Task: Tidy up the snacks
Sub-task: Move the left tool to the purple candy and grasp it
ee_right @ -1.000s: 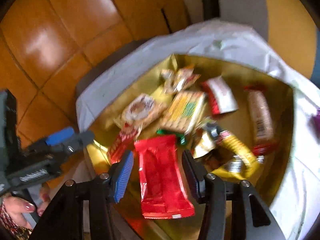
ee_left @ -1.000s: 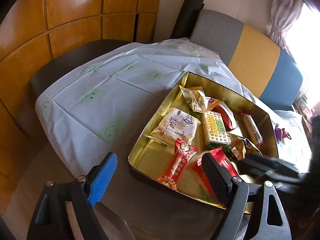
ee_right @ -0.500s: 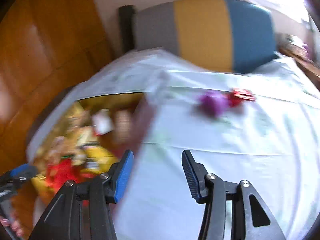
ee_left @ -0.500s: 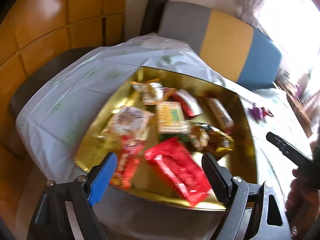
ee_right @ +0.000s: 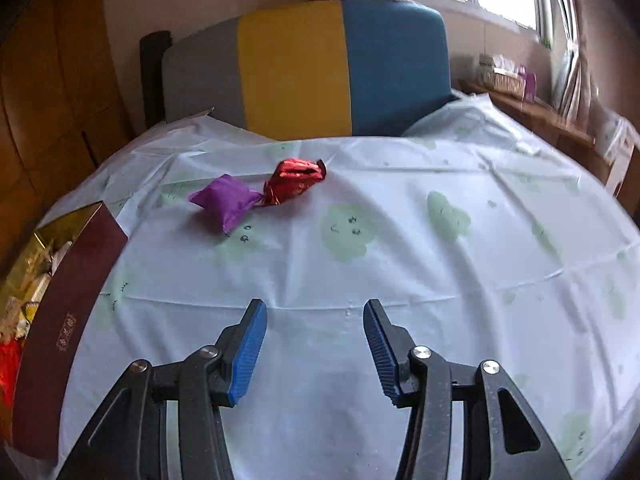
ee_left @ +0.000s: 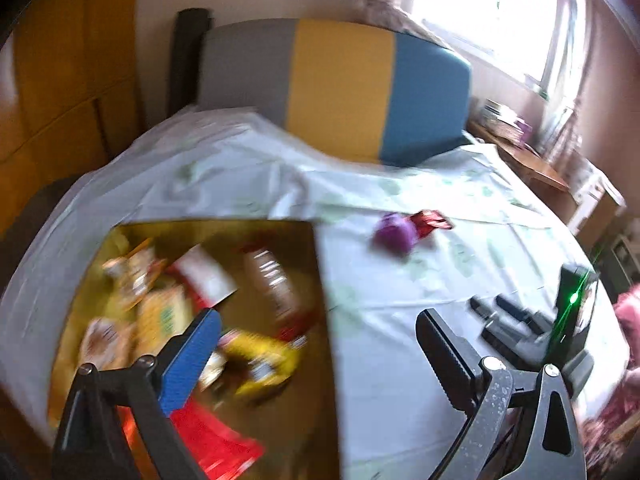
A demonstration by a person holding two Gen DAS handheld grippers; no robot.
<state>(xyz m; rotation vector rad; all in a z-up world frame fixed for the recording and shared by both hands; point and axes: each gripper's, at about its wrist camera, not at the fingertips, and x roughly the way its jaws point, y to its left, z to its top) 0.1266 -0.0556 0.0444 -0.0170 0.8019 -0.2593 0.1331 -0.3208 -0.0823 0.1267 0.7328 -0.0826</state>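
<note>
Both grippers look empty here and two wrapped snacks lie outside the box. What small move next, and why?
Probably advance the right gripper, open and empty, toward the purple packet beside the red foil packet. Both lie loose on the tablecloth, outside the gold-lined box.

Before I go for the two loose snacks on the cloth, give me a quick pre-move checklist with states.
1. Right gripper empty, jaws apart: ok.
2. Left gripper empty, jaws opening: ok.
3. Purple packet and red packet outside the box: not ok.
4. Bare tablecloth between right gripper and packets: ok.
5. The two packets apart enough to grip one alone: not ok, they touch.
6. Free space in box: cannot tell, blurred.
</note>
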